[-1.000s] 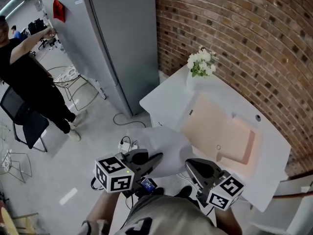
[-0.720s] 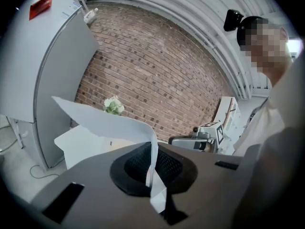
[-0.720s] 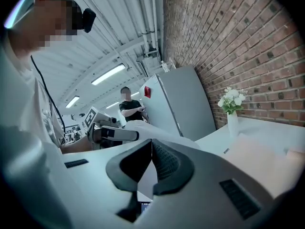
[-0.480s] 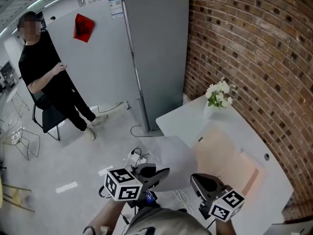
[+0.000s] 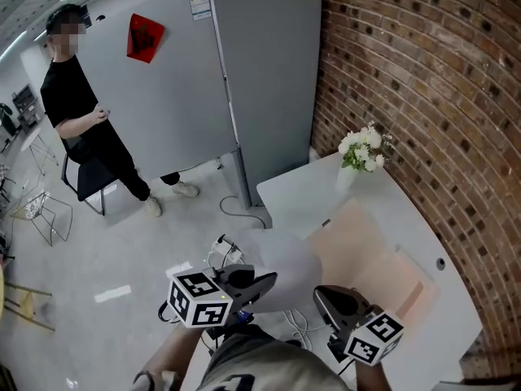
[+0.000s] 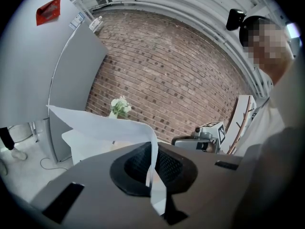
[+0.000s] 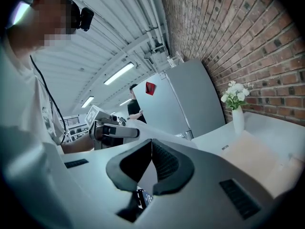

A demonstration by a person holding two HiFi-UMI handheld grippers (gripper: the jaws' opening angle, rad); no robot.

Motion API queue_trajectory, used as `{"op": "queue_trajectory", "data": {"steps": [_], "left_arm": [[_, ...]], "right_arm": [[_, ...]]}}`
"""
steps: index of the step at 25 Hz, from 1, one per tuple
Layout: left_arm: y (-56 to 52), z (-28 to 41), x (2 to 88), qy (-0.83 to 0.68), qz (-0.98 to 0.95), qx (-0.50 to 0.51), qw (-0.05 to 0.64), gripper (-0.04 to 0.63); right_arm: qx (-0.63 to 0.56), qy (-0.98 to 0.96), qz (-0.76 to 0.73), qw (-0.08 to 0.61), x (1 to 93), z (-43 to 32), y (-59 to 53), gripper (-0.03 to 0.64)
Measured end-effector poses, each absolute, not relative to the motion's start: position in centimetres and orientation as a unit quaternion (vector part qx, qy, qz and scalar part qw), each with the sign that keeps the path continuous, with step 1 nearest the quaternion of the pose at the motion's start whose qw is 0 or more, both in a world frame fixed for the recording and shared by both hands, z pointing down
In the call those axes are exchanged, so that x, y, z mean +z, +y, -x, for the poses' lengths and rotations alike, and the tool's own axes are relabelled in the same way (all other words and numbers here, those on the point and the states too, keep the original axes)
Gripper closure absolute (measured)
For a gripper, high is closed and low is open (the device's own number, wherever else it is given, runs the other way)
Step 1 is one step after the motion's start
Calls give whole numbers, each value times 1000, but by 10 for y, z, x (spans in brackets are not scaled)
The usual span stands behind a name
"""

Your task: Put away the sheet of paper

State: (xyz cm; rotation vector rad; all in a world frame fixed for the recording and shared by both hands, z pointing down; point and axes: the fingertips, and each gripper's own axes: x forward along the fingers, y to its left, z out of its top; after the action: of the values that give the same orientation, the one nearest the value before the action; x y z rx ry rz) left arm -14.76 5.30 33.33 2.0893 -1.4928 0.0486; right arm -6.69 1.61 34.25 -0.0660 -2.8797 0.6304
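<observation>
Paper (image 6: 102, 125), just off the table (image 5: 297, 198), is clamped by one edge in the left gripper (image 6: 153, 163); the right gripper (image 7: 151, 147) is clenched empty. The floppy sheet could slip or crease.

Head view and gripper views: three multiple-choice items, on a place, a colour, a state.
1. Flower vase stands: A floor; B white table by the brick wall; C a shelf.
2. Sticker on the grey cabinet: A red; B blue; C green.
3. Left gripper: A open; B shut on the sheet of paper; C lying on the table.
Answers: B, it sits at the table's far end; A, plainly red; B, the sheet runs between its closed jaws.
</observation>
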Motion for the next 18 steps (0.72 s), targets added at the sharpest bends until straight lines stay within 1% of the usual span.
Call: {"op": "queue_trajectory", "data": {"steps": [7, 18], "left_arm": [[39, 142, 336, -540, -791, 24, 287, 581], [-18, 165, 350, -469, -832, 12, 296, 581]], "right_arm": [[221, -971, -3, 92, 346, 55, 5, 594], [226, -964, -85, 113, 358, 70, -32, 594]]}}
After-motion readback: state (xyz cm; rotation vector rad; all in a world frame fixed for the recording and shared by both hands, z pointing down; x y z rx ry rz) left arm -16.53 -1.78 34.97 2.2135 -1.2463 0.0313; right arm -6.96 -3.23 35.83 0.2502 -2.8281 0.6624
